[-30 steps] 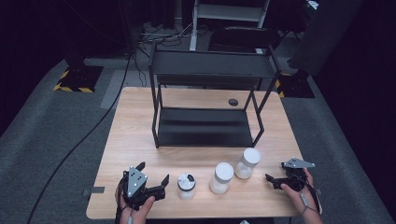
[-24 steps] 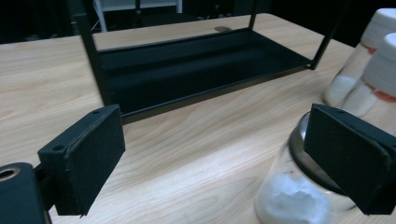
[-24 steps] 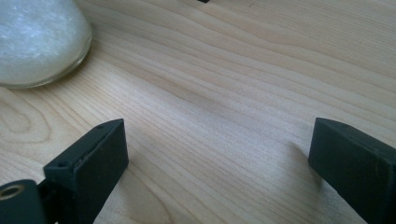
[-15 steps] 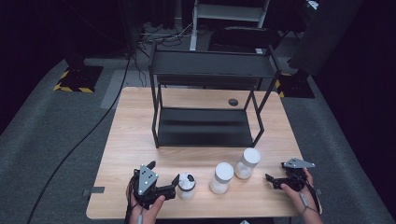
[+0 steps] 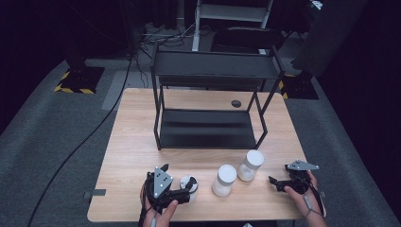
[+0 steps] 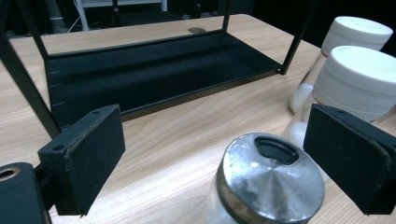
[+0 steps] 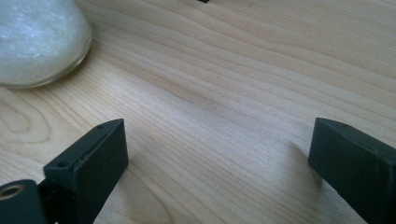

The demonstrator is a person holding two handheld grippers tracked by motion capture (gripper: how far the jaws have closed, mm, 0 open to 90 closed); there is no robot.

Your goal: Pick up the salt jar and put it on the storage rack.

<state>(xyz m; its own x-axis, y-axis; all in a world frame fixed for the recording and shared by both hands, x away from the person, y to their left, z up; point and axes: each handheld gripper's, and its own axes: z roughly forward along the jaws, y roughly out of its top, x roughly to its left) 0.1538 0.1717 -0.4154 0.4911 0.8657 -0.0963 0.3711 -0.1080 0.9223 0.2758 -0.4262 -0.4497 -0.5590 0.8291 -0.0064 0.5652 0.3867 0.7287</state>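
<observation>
A small glass jar with a metal shaker lid stands near the table's front edge. My left gripper is open, and the jar sits between its jaws, nearer the right pad. I cannot tell whether that pad touches it. Two white-lidded jars of white grains stand to its right, and both appear in the left gripper view. My right gripper is open low over bare wood, right of the jars, with one jar's base at its upper left.
A black two-level metal rack stands at the middle of the wooden table, its lower shelf bare. A small dark disc lies behind it. Cables run over the grey floor at the left.
My left gripper has moved right toward the metal-lidded jar, which now stands between its open jaws. The right gripper and the white-lidded jars have stayed put.
</observation>
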